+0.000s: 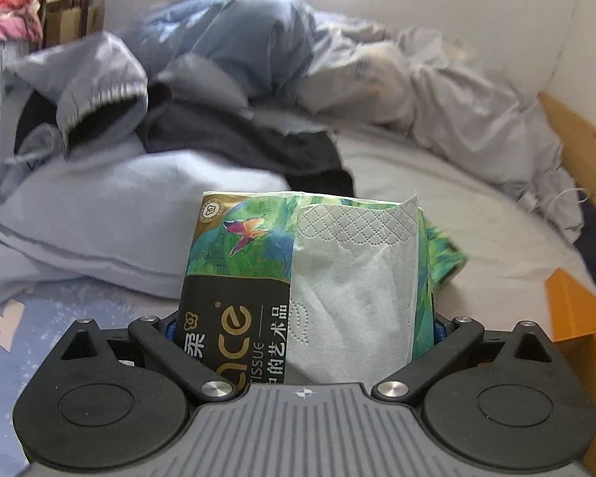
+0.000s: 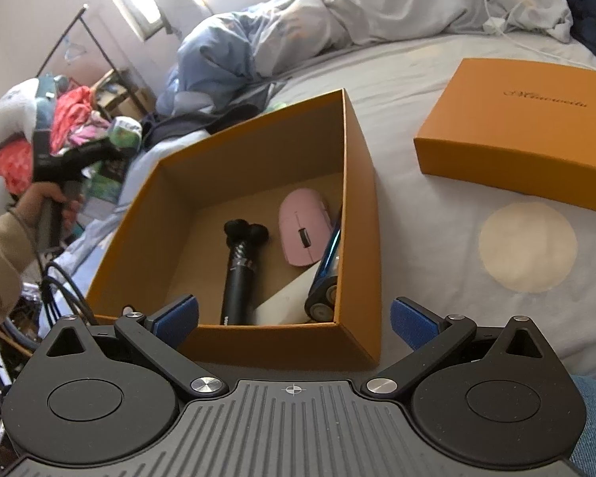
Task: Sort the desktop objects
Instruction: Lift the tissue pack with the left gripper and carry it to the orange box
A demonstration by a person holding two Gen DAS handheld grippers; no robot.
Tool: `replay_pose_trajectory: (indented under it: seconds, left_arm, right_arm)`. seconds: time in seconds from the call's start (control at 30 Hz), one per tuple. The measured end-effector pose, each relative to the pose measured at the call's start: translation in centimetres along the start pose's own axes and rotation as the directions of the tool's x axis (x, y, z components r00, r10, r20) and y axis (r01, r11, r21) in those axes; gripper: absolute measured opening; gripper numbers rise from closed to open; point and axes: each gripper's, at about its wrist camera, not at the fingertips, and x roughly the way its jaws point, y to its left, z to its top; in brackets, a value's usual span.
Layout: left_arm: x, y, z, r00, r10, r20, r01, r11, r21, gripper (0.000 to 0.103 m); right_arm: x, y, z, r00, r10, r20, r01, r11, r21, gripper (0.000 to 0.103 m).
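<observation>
My left gripper (image 1: 304, 328) is shut on a green and black tissue pack (image 1: 258, 278) with a white tissue sticking out, held above the bed. It shows small in the right wrist view (image 2: 115, 151), left of the box. My right gripper (image 2: 296, 320) is open and empty at the near edge of an open orange box (image 2: 361, 183). The box holds a pink mouse (image 2: 304, 230), a black tripod-like stick (image 2: 240, 274), blue batteries (image 2: 326, 278) and a white item (image 2: 286, 306).
The orange box lid (image 2: 528, 131) lies on the grey sheet at right, with a round beige pad (image 2: 527, 247) in front of it. Crumpled duvet and clothes (image 1: 226, 79) pile at the back. A white charger cable (image 2: 508, 12) lies far right. Box corner (image 1: 576, 318).
</observation>
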Motion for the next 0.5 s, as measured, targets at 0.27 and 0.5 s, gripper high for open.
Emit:
replay_pose_trajectory:
  seconds: [0.27,0.5]
  left_arm:
    - [-5.4,-4.3,0.4,0.992,-0.097,0.077,0.093,0.994,0.055,0.101]
    - [-8.2,-8.9,-0.7,0.974,-0.202,0.104,0.191,0.976,0.105,0.101]
  right_arm:
    - [-0.5,0.3,-0.2,1.0,0.001,0.003,-0.001,1.0,-0.025,0.103]
    - [-1.0,0.5,-0.2,1.0,0.003,0.009,-0.002,0.999,-0.048,0.103]
